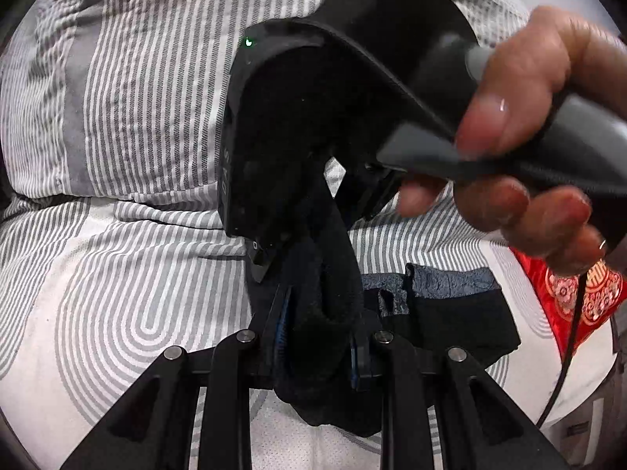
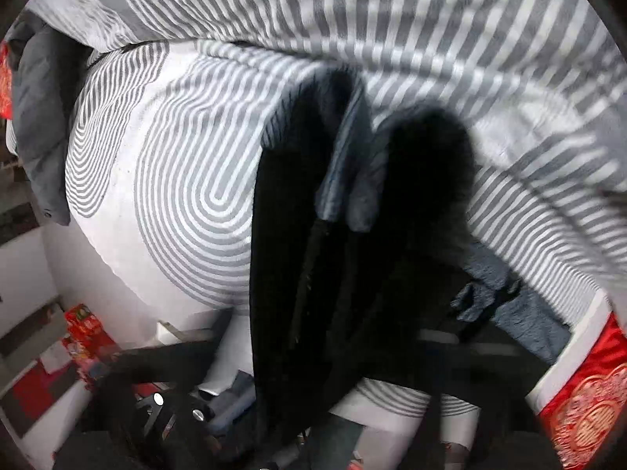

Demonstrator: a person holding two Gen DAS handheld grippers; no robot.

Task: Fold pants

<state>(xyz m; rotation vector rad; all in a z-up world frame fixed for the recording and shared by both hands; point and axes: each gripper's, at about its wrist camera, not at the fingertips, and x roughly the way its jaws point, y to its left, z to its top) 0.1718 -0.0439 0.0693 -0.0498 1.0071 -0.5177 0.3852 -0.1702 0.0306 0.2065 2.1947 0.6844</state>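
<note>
The pants (image 1: 325, 313), dark with a fuzzy grey lining, are hanging in the air above a bed covered in a grey-and-white striped sheet (image 1: 117, 313), with part of them trailing down onto it: in the left wrist view a black panel with a grey-lined edge is lying on the sheet just beyond the fingers. The left gripper (image 1: 319, 337) is pinching a thick bunch of this fabric between its two blue-padded fingers, jaws closed on it. Directly ahead, the right gripper (image 1: 270, 262) is hanging nose-down, held by the person's right hand (image 1: 521, 145), and a strand of the dark cloth is running up toward its tip; whether those jaws are clamping the cloth or merely touching it cannot be told.

In the blurred right wrist view, the pants (image 2: 309, 254) are draping down the middle of the frame, lining turned outward at the upper edge, and the right gripper's own fingers are lost in dark smear. A striped pillow or duvet (image 2: 431, 19) is bulging behind, and a red embroidered cloth (image 2: 588, 411) is lying at the bed's edge.

Judging by this, the garment is being lifted to straighten it for a fold. The bulky fleece is likely slipping easily from a narrow pinch; if either grip is holding only one layer, the legs could be twisting or dropping unevenly, and the trailing part could be dragging and bunching on the sheet.
</note>
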